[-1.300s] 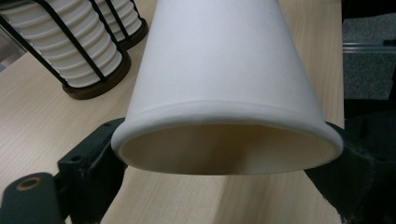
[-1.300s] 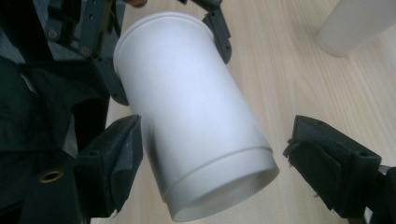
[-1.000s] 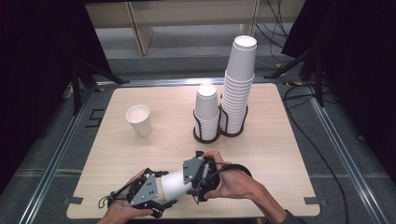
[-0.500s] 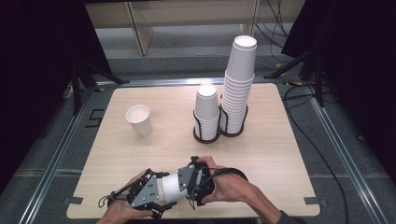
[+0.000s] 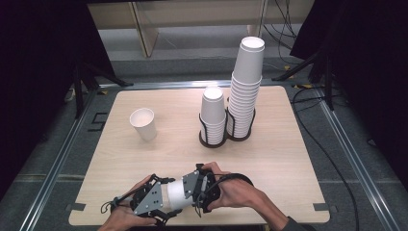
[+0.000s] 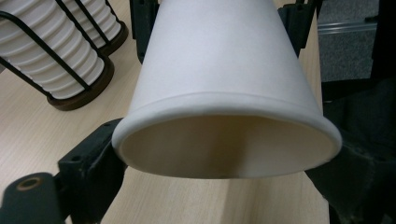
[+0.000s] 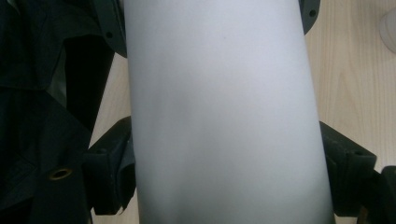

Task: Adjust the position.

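The cup (image 5: 177,194) between my grippers is plain white, cream inside. My left gripper (image 5: 159,202) and right gripper (image 5: 198,188) are black with grey plates. The table (image 5: 288,144) is pale wood grain. The stacked cups (image 5: 246,91) are white, in black wire holders (image 5: 212,137).

White paper cup (image 5: 176,193), plain, no print, lying on its side near front edge of light wood table (image 5: 288,159). Held up between two grippers, one at each end. Rolled rim end points left, narrow base end points right. Left gripper view: open mouth (image 6: 224,144) faces camera, inside cream-coloured and empty, rim intact, slightly oval. Right gripper view: smooth tapered wall (image 7: 224,116) close up, no dents visible.
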`<state>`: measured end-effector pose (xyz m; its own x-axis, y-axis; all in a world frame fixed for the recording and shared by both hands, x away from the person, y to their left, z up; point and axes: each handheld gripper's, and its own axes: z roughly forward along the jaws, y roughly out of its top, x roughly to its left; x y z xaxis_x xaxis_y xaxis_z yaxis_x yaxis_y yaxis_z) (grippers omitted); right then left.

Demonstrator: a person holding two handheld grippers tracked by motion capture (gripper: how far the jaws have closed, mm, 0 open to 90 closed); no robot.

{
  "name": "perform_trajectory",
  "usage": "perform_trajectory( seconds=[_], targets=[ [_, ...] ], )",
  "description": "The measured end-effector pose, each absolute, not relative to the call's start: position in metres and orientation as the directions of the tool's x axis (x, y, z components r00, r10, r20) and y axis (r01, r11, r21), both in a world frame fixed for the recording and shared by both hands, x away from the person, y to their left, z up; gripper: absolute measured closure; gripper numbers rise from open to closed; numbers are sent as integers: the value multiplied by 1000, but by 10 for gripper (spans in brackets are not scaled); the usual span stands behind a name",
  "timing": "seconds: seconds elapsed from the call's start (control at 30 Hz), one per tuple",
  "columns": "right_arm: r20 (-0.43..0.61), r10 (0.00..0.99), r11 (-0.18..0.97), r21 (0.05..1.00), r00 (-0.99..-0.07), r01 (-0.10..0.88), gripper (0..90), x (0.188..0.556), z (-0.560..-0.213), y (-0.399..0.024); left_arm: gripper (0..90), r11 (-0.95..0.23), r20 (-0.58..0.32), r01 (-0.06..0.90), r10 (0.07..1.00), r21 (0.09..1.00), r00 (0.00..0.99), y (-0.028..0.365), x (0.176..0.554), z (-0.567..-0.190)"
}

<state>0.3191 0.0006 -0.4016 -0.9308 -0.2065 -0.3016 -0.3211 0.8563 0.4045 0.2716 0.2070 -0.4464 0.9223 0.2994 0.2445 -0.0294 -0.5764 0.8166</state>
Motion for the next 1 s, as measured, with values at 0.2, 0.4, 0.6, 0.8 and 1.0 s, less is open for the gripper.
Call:
perform_trajectory(
  seconds=[0.2,0.4,0.6,0.8,1.0],
  targets=[
    [-282,-178,842,453,-943,-294,210,325,-399,-5,55,-474,191,-2,350,880,917,216,277,-449],
    [-176,-101,778,600,-979,-188,211,336,-390,-24,122,-320,109,23,386,947,916,228,283,-445],
    [-115,-52,670,733,-992,-121,211,348,-381,-42,142,-227,27,75,416,971,909,233,285,-443],
    [-93,-49,611,784,-994,-103,211,353,-381,-47,142,-167,-23,103,425,981,905,232,286,-444],
    [-73,-65,585,805,-995,-97,211,353,-384,-44,136,-141,-45,117,435,983,899,230,284,-443]
  ],
)
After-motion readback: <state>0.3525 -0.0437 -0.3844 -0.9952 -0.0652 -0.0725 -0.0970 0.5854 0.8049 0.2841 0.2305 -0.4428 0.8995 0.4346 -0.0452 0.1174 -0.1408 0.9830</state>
